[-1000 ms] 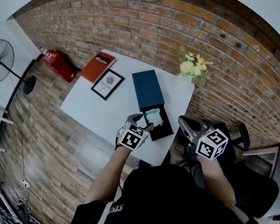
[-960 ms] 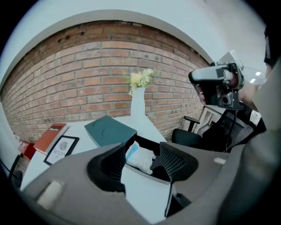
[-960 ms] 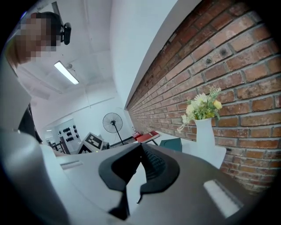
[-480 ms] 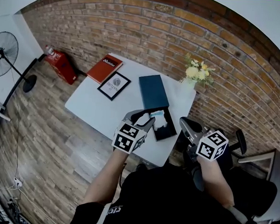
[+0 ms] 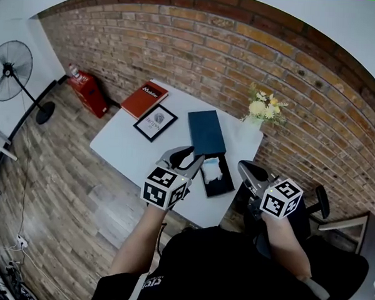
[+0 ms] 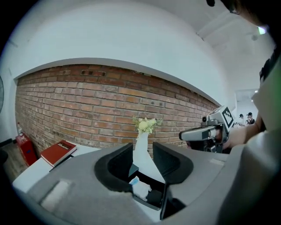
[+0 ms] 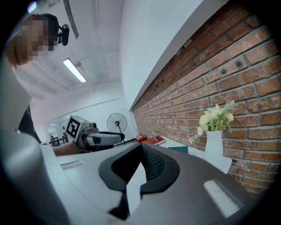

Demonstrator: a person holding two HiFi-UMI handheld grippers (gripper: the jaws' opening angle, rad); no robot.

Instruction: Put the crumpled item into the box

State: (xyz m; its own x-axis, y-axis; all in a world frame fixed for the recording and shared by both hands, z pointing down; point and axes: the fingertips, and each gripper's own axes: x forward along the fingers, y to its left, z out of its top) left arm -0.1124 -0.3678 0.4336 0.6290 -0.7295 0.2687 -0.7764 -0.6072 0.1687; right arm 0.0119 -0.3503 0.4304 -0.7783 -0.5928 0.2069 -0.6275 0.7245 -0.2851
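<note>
The crumpled white item (image 5: pixel 211 169) lies inside the open dark box (image 5: pixel 218 185) on the white table (image 5: pixel 124 152). The box's teal lid (image 5: pixel 206 132) lies flat behind it. My left gripper (image 5: pixel 186 157) hovers just left of the box, above the table, its jaws closing with nothing between them. In the left gripper view the crumpled item (image 6: pixel 140 190) shows through the gap of the left gripper (image 6: pixel 142 151), down in the box (image 6: pixel 154 200). My right gripper (image 5: pixel 249 171) is held off the table's right edge, shut and empty; in its own view the right gripper (image 7: pixel 141 147) shows its tips together.
A white vase of flowers (image 5: pixel 260 111) stands at the table's far right corner. A framed picture (image 5: pixel 155 122) and a red book (image 5: pixel 144 99) lie at the far left. A red case (image 5: pixel 90 92) and a fan (image 5: pixel 13 74) stand on the floor, a chair (image 5: pixel 322 203) at right.
My left gripper has pulled back from the box toward the person and its jaws have narrowed. The crumpled item stays in the box. The right gripper has barely moved.
</note>
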